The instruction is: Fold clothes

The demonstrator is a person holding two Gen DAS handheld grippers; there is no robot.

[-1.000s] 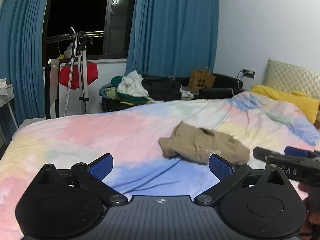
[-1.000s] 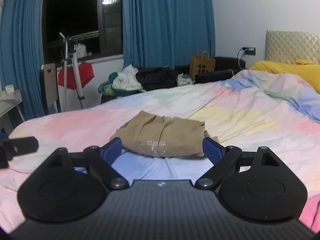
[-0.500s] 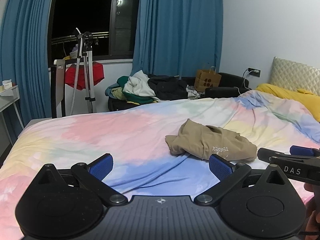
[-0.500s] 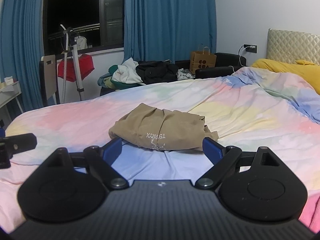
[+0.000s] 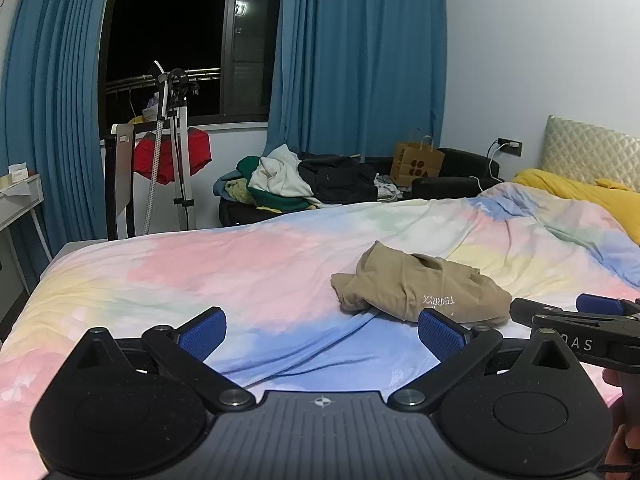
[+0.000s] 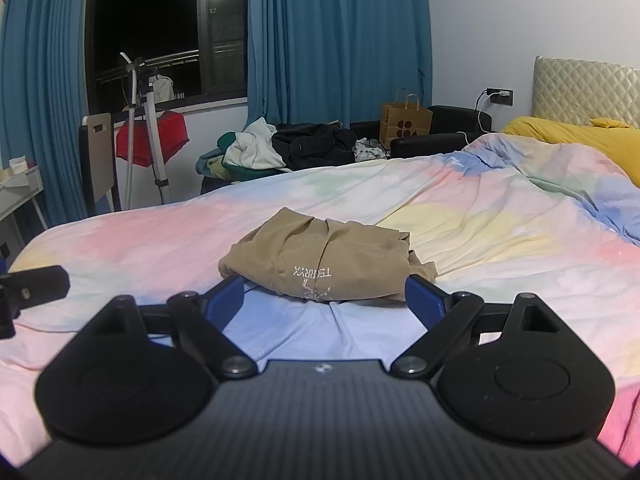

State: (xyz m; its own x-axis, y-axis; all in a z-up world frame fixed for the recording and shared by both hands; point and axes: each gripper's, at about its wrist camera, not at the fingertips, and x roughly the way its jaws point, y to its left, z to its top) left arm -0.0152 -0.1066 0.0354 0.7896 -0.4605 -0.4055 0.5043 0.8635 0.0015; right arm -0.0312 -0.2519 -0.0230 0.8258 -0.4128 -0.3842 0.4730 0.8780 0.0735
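A tan garment [image 5: 420,286] [image 6: 326,258] with white lettering lies bunched on the pastel duvet [image 5: 240,264] [image 6: 500,224]. My left gripper [image 5: 322,334] is open above the bedding, with the garment ahead and to its right. Straight in front of my right gripper [image 6: 324,300] the garment sits just past the blue pads [image 6: 424,300]; this gripper is open too and holds nothing. Each gripper shows at the edge of the other's view: the right one [image 5: 576,320] and the left one [image 6: 36,284].
A heap of mixed clothes [image 5: 304,182] [image 6: 280,148] lies on a low black bench beyond the bed. A paper bag [image 5: 416,160], a stand with a red cloth [image 5: 172,156], a yellow pillow [image 6: 572,136] and blue curtains ring the bed.
Both grippers have tilted up and drawn back slightly, so the garment sits lower and a bit larger in both views. Both stay open; the garment has not moved.
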